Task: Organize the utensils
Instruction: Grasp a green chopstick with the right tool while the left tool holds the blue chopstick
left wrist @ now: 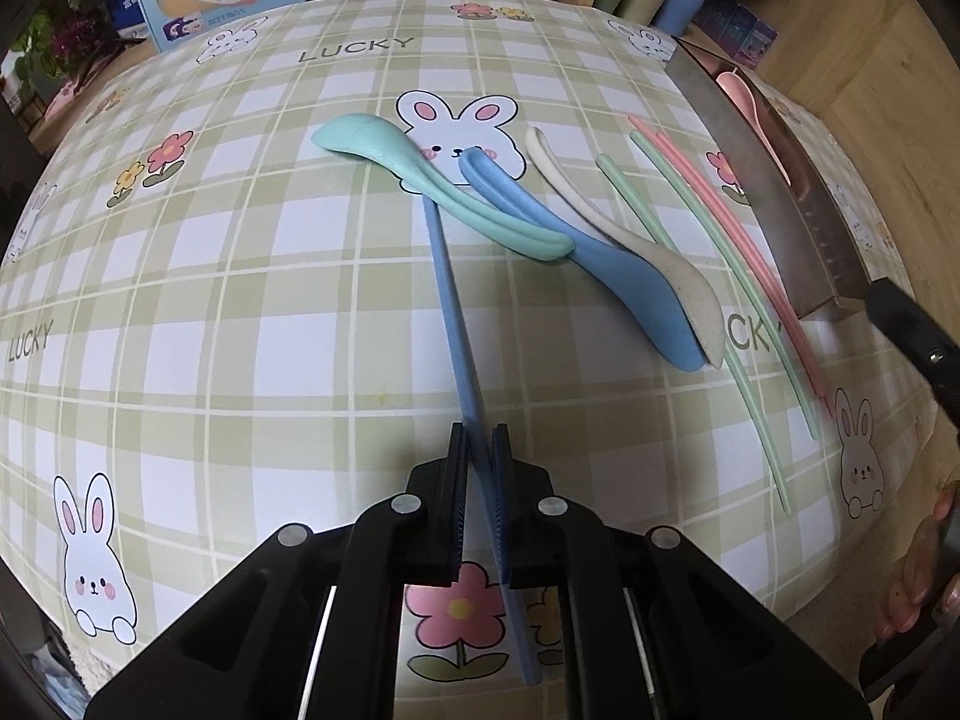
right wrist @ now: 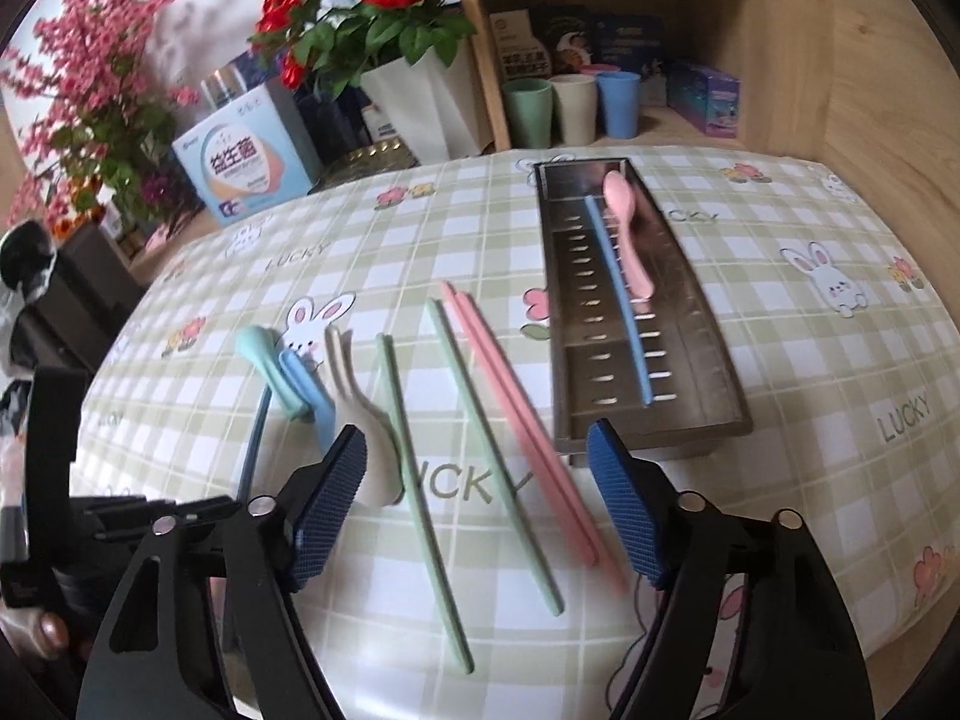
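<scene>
Currently the left gripper [left wrist: 480, 450] is pinching a blue chopstick [left wrist: 453, 324] between pressed-together pads; the stick is running from the pads up toward 12 o'clock, its far tip slipping under the teal spoon [left wrist: 420, 180]. That spoon is lying across a blue spoon [left wrist: 600, 276], which is lying against a cream spoon [left wrist: 648, 252] at its 3 o'clock side, all on the checked bunny-print worktop [left wrist: 240, 300].

The right gripper [right wrist: 477, 504] is hovering with pads spread wide, nothing pressed between them. In the right wrist view, two green chopsticks [right wrist: 480, 438] and a pair of pink chopsticks [right wrist: 528, 420] are lying between the spread pads, slanting from 11 toward 5 o'clock; whether the pads are touching them I cannot tell.

At 1 o'clock from the right gripper, a steel slotted tray [right wrist: 708, 348] is sitting on the worktop, holding a second blue chopstick [right wrist: 624, 300] and a pink spoon [right wrist: 627, 240] side by side.

Past the worktop's 12 o'clock edge, three cups [right wrist: 570, 105], green, cream and blue, are standing in a wooden shelf.
</scene>
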{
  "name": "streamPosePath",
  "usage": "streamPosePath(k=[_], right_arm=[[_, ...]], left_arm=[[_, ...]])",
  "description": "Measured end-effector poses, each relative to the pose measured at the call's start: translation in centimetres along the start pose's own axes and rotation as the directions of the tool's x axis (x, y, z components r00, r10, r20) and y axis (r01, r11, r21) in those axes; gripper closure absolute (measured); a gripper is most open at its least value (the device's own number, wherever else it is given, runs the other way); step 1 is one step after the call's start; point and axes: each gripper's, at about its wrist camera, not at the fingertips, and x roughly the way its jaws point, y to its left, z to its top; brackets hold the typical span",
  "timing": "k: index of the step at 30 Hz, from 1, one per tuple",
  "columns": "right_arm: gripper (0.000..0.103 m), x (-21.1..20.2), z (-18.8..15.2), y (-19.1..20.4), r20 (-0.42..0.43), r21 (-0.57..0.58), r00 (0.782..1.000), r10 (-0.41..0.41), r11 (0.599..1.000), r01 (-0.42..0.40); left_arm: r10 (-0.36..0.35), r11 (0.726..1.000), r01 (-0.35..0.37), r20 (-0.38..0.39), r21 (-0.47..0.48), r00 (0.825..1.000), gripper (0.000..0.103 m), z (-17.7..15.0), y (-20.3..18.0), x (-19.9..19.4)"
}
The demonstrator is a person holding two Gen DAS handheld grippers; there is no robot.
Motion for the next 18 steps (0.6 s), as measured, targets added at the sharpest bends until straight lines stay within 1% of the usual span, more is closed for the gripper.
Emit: streamPosePath(k=[1,2,3,4,6,7,9,10,11,14,18], right_arm=[[0.034,0.1,-0.1,0.1,-0.008,-0.005,1.0,0.0,1.0,0.0],[0.038,0.4,-0.1,0.3,-0.018,-0.016,1.0,0.003,1.0,-0.003],[0.042,0.6,-0.2,0.5,-0.027,-0.023,1.0,0.004,1.0,-0.005],[0.044,0.8,-0.3,0.6,-0.034,-0.028,0.999,0.006,1.0,-0.007],[0.056,1.3,-0.5,1.0,-0.052,-0.039,0.999,0.01,0.999,-0.012],[0.059,1.5,-0.6,1.2,-0.061,-0.045,0.998,0.014,0.999,-0.016],[0.07,2.1,-0.9,1.6,-0.079,-0.073,0.997,0.015,0.997,-0.021],[0.072,2.4,-1.1,1.8,-0.086,-0.087,0.996,0.013,0.996,-0.02],[0.077,2.8,-1.3,2.0,-0.093,-0.104,0.996,0.008,0.994,-0.018],[0.084,4.0,-1.8,2.4,-0.132,-0.121,0.991,0.014,0.992,-0.03],[0.087,5.2,-1.8,3.0,-0.144,-0.148,0.989,0.031,0.988,-0.052]], left_arm=[[-0.008,1.0,0.008,0.004,-0.005,1.0,0.096,0.1,0.3,0.0],[-0.015,1.0,0.015,0.005,-0.007,1.0,0.096,0.2,0.4,0.1],[-0.011,1.0,0.011,0.008,0.0,1.0,0.096,0.2,0.5,0.1],[0.008,1.0,-0.008,0.014,0.012,1.0,0.096,0.1,0.6,0.1],[0.022,1.0,-0.023,0.023,0.019,0.999,0.097,0.0,1.0,0.0],[0.021,1.0,-0.022,0.027,0.014,0.999,0.097,-0.1,1.3,-0.1],[0.007,1.0,-0.007,0.035,0.0,0.999,0.097,-0.2,1.9,-0.1],[-0.003,1.0,0.003,0.038,-0.005,0.999,0.096,-0.2,2.1,-0.2],[-0.002,1.0,0.002,0.04,-0.006,0.999,0.096,-0.2,2.1,-0.1],[0.007,1.0,-0.008,0.047,0.002,0.999,0.096,-0.3,1.9,-0.2],[-0.004,1.0,0.004,0.05,-0.003,0.999,0.095,-0.4,2.1,-0.2]])
